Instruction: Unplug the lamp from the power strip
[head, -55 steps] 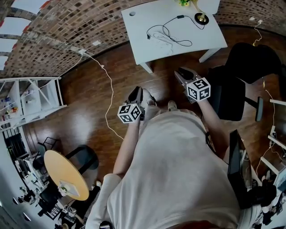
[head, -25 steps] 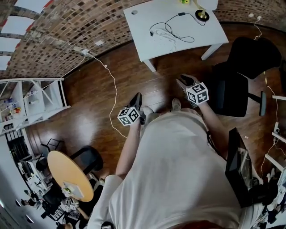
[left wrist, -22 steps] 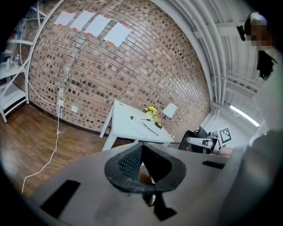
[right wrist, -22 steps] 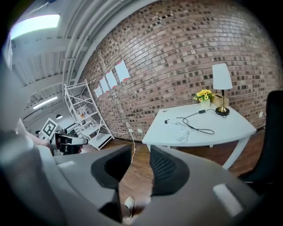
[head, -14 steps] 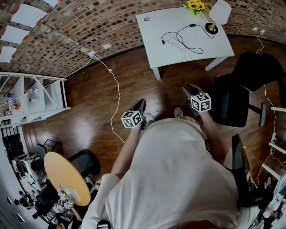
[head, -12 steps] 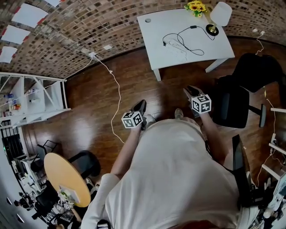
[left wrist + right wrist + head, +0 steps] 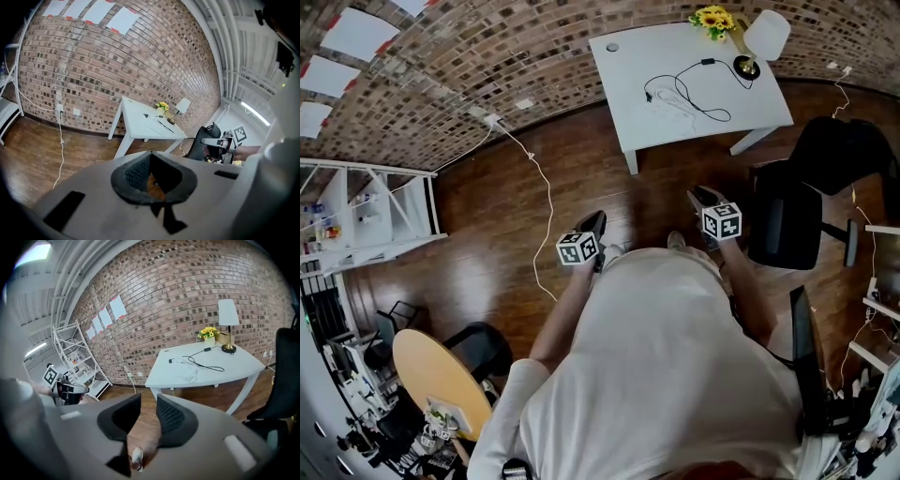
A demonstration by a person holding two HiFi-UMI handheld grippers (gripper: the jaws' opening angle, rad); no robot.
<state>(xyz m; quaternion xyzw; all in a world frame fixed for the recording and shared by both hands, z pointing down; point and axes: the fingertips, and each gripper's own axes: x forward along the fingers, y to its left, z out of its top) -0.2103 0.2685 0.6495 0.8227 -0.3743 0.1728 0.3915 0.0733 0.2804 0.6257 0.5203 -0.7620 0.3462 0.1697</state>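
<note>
Against the brick wall stands a white table [image 7: 630, 66]. On its right end are the lamp [image 7: 766, 35] with a white shade and gold base, and a pot of sunflowers [image 7: 712, 17]. The lamp's black cord [image 7: 705, 94] loops across the top toward a white strip and cable [image 7: 673, 103]; the plug is too small to make out. Both grippers hang over the wooden floor, well short of the table. My left gripper [image 7: 599, 219] [image 7: 150, 153] is shut and holds nothing. My right gripper [image 7: 697, 194] [image 7: 149, 398] is open, its jaws have just been closing, and only floor shows between them.
A black office chair [image 7: 787, 220] stands just right of my right gripper, with another dark seat [image 7: 848, 141] behind it. A white cable [image 7: 546, 202] trails over the floor from a wall socket. A white shelf [image 7: 384, 211] and a round wooden table [image 7: 436, 375] are at the left.
The table has come further into the head view, and the lamp shade and flowers now show. Both grippers sit a little lower and further right in the picture.
</note>
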